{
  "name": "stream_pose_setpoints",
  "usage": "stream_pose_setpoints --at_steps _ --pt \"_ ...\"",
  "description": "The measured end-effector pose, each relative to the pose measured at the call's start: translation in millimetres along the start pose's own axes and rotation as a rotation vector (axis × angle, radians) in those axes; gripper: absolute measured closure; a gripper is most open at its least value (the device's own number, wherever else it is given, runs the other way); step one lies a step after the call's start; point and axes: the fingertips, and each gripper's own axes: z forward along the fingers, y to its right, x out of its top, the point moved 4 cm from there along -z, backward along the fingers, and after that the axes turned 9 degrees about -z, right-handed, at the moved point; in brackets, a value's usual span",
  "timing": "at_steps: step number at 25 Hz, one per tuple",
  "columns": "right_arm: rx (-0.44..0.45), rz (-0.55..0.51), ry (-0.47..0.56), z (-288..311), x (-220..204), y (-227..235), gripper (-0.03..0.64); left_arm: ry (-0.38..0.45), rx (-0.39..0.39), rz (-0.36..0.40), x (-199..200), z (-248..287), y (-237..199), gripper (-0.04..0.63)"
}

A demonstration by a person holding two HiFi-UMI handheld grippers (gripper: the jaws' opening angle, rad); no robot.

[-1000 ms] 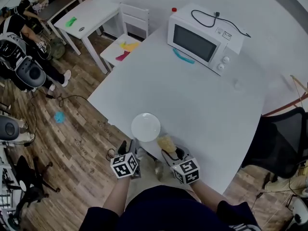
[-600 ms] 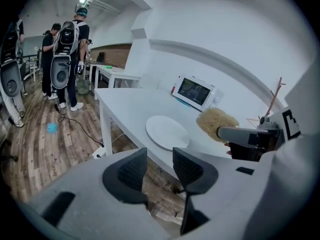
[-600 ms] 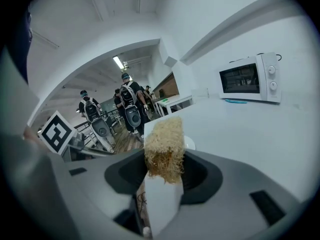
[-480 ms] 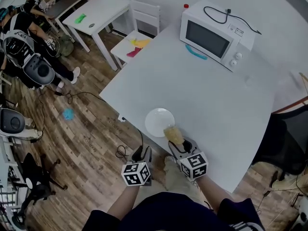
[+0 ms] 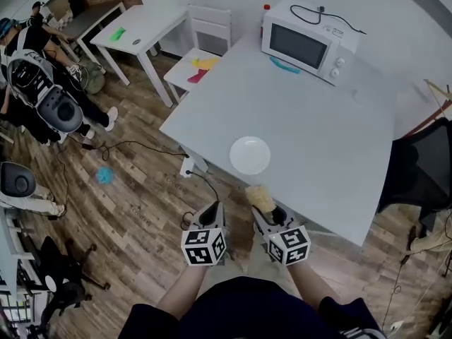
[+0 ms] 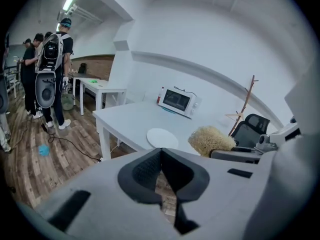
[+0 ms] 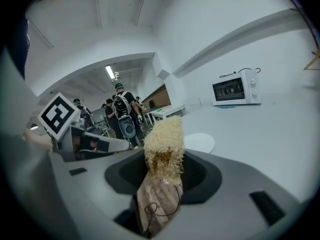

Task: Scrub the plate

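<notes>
Clamps pale fibrous scrub pad [image 5: 259, 198] in right gripper [image 5: 270, 219] near round white plate [image 5: 250, 155], ready for scrubbing; has just closed left gripper [image 5: 212, 215], empty.

No word, brand or number can be read anywhere. The left tool [image 5: 211, 213] and the right tool [image 5: 269, 215] each carry black-and-white square markers [image 5: 204, 248], which are patterns rather than letters or digits. Any print on the microwave [image 5: 304, 42] on the tabletop [image 5: 332, 126] is too small to make out.
</notes>
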Motion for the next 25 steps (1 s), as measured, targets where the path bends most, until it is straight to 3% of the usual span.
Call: stream_pose_setpoints --at_steps 13,25 --pt "-0.091 -0.012 0.077 -55 -3 -77 0.439 -0.054 -0.165 0.121 -25 -64 1 0.577" --pt "-0.09 -0.014 0.087 -70 -5 -104 0.439 -0.056 -0.205 0.14 -32 -88 1 0.577"
